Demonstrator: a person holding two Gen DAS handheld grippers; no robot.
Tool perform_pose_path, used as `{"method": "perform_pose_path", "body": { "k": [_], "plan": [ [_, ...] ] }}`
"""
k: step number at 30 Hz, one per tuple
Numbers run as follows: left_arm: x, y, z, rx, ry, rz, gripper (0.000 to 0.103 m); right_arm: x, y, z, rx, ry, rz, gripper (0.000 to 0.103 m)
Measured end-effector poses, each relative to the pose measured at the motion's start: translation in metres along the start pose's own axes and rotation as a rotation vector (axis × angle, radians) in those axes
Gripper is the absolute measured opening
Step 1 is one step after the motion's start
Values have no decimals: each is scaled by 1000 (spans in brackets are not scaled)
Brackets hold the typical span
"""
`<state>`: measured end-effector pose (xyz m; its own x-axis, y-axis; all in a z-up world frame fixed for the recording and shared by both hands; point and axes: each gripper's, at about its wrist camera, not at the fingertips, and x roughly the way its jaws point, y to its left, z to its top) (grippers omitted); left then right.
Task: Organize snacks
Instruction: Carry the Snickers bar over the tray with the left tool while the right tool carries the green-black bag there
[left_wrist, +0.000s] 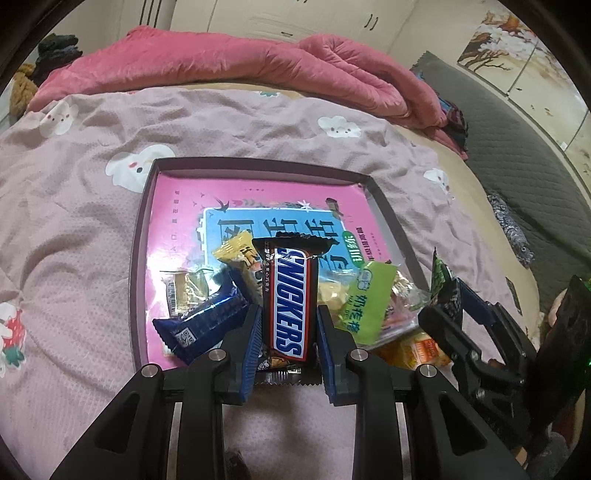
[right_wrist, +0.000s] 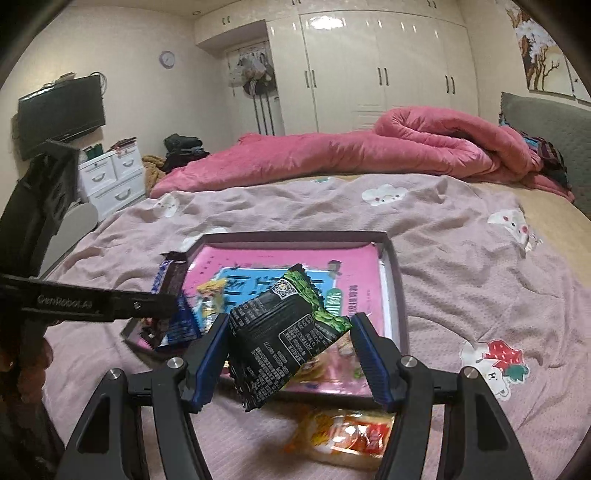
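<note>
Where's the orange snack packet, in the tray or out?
Out. The orange packet lies on the bedspread just outside the tray's near rim.

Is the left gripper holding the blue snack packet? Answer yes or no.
No, the left gripper is shut on the Snickers bar, while the blue packet lies beside it in the tray.

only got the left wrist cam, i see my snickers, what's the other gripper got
Observer: The right gripper is shut on a black and green snack packet, held above the tray.
Operator: anything left outside the tray
Observer: Yes, an orange and red packet lies on the pink bedsheet, just short of the tray's near edge.
Operator: is my bar over the tray
Observer: The left gripper holds the Snickers bar over the tray's near left side.
</note>
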<state>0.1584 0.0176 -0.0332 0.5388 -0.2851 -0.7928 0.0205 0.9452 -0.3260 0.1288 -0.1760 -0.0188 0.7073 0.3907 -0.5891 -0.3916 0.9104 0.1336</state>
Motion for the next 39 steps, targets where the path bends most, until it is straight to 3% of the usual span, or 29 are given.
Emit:
{"method": "perform_pose_path", "body": {
  "k": [24,32,39],
  "plan": [
    [43,-17,4,1,38,-34,29,26,-18,1,21,19,-54,66],
    [53,-23,1,19,52,-26,29,43,-20,-2,22,66,-97,66],
    [54,-23,1,29,53,-15,29,51,-13,-8,-15,79,-68,67]
  ]
}}
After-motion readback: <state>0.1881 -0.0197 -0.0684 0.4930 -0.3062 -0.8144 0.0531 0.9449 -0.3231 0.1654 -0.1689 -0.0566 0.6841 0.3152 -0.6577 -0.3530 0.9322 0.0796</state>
